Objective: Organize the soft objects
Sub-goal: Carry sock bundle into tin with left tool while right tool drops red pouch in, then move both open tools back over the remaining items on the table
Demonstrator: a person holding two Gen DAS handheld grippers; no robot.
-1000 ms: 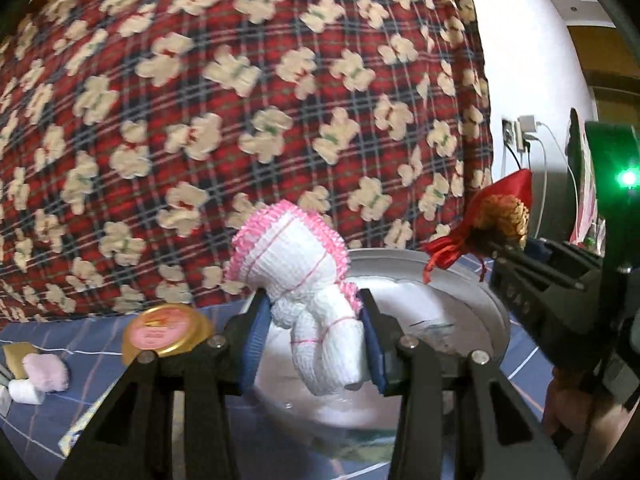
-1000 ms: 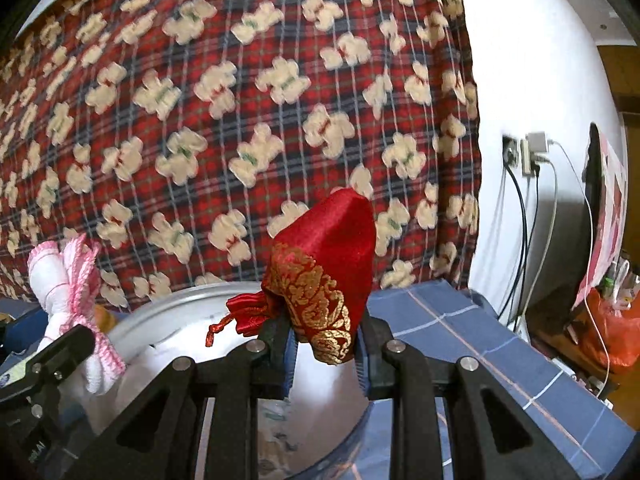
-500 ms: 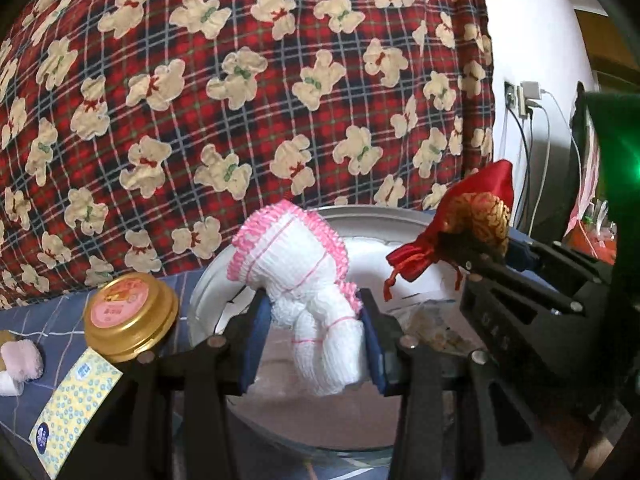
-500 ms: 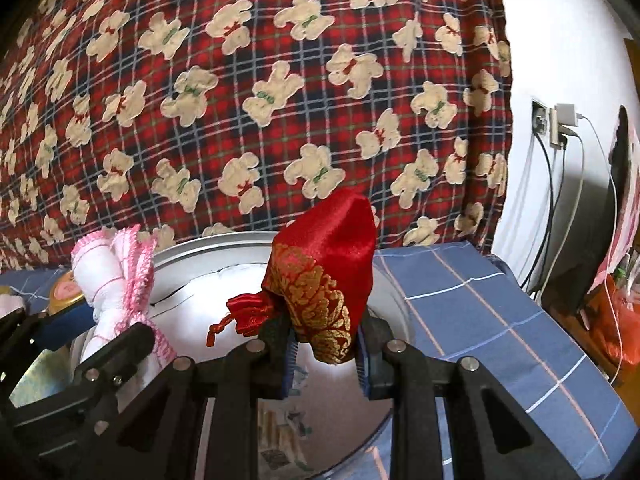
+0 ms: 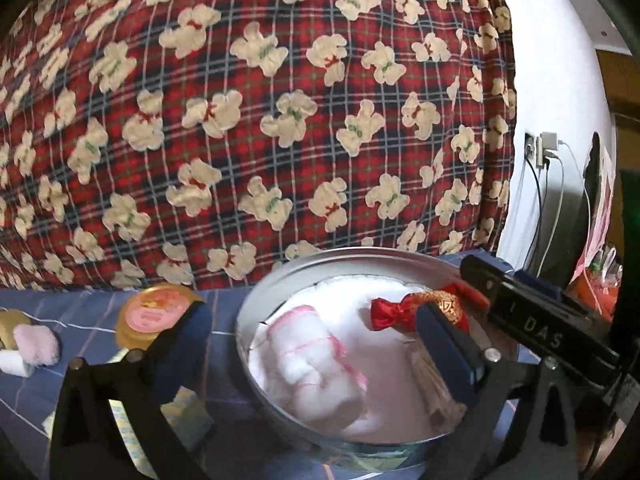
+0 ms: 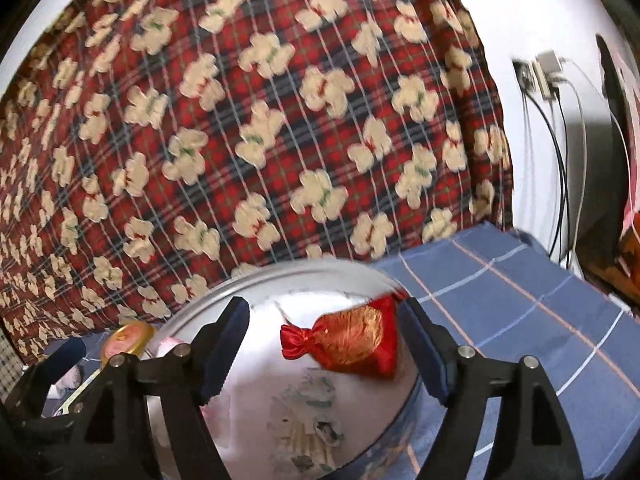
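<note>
Dropped since the earlier frames: white-and-pink knitted bundle [image 5: 316, 364], out of the left tongs [image 5: 320, 344], and red-and-gold pouch [image 6: 352, 340], out of the right tongs [image 6: 324, 344]. Both pairs of jaws opening, spread wide, gripping nothing. Nearest in the left wrist view: black arms and blue pads straddling the round metal tin [image 5: 256, 376], the knitted bundle lying on its side on the white lining inside, clear of both pads. Just beyond it, in the same tin toward the far right wall, the red pouch with its tied neck pointing left, partly hidden behind the right pad of the left tongs. In the right wrist view, pouch between the open pads, close to the right one, blurred, contact with the tin floor not clear. Left of the tin, on the blue checked cloth [image 6: 520, 304], a gold-rimmed jar lid [image 5: 154, 314] and farther left a small pink puff [image 5: 36, 346]. Behind everything, red plaid blanket with cream bears [image 5: 256, 120]; at far right, white wall with plugged-in chargers [image 5: 546, 148].
</note>
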